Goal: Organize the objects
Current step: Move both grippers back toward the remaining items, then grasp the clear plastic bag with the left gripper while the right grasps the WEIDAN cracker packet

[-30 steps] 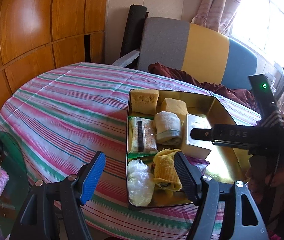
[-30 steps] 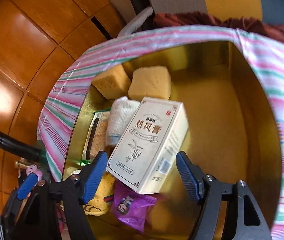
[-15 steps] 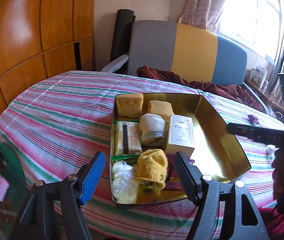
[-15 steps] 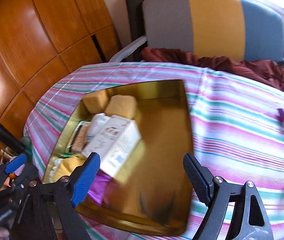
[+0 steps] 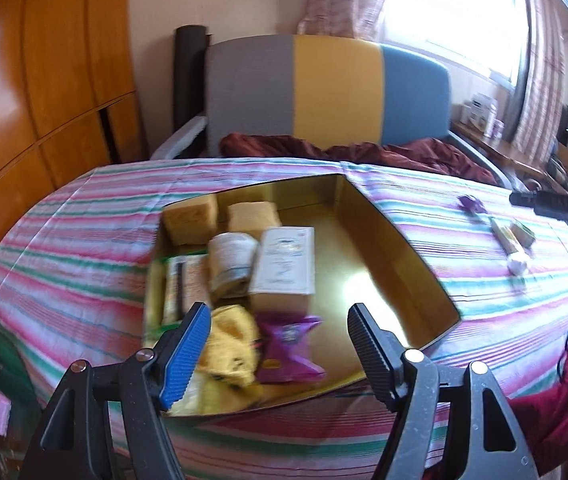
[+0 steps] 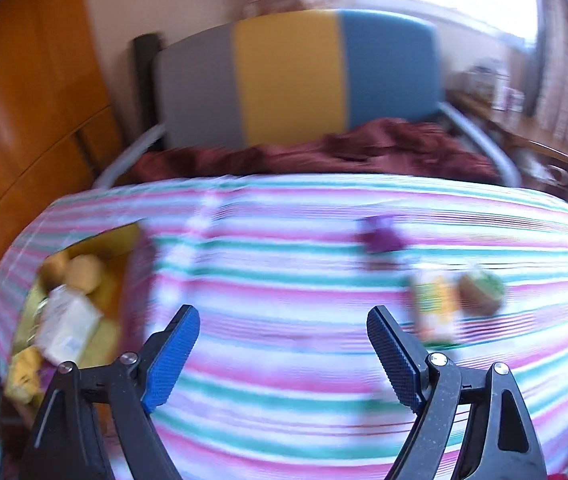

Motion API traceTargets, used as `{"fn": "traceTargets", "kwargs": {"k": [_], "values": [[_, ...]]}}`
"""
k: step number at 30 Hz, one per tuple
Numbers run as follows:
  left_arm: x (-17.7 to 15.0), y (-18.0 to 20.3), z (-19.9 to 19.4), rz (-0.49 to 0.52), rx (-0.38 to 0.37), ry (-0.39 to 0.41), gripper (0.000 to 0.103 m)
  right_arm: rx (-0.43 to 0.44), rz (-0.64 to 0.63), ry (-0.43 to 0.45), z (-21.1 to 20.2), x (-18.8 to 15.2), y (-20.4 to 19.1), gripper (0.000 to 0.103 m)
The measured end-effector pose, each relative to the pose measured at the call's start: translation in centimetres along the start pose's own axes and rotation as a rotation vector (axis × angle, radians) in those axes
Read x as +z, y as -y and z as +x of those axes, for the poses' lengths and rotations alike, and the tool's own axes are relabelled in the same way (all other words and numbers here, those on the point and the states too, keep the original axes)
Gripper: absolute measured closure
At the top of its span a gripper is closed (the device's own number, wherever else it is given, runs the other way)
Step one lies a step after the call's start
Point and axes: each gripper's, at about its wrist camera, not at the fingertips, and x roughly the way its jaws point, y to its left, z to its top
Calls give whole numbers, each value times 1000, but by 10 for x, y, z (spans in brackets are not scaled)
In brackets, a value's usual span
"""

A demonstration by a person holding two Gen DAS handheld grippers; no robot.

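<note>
A gold tray (image 5: pixel 395 240) sits on the striped table and holds two yellow sponges, a rolled cloth, a white box (image 5: pixel 284 264), a yellow cloth and a purple packet (image 5: pixel 287 344). My left gripper (image 5: pixel 278 344) is open and empty above the tray's near edge. My right gripper (image 6: pixel 282 344) is open and empty over the tablecloth right of the tray (image 6: pixel 124 248). Loose items lie on the cloth at the right: a purple wrapper (image 6: pixel 381 238), a yellow-green packet (image 6: pixel 433 304) and a small green-brown box (image 6: pixel 481 292). The right view is blurred.
A chair (image 5: pixel 323 92) with grey, yellow and blue panels and a dark red cloth stands behind the table. Wooden cabinets line the left wall. A small white object (image 5: pixel 517 266) lies at the table's right side. The tray's right half is bare.
My right gripper has drawn back out of the tray and swung right, leaving the white box lying in the tray. My left gripper has pulled back and turned slightly right.
</note>
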Motion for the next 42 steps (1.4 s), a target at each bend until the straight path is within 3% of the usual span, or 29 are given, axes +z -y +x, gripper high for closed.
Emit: {"fn": "traceTargets", "kwargs": {"k": [4,7,9,11,16,31,42], "values": [[8,31,4,59,-50,-7,31,-174,143,54,0,3,77,12],[15,56,6,112,-86,-4,31,-272,351,78,-4,-8,134,12],[18,73,10,147,-105,-4,31,-267,518,92,-10,-12,165,12],[22,91,16,172,-135,-16,35,-249,604,137,-19,-15,181,12],[29,133,33,226,-222,-60,39,-203,686,118,-19,-20,196,12],[38,261,91,369,-479,-199,40,-120,783,108,-17,-31,206,11],[61,333,147,399,-563,-256,40,-61,810,84,-9,-34,210,11]]}}
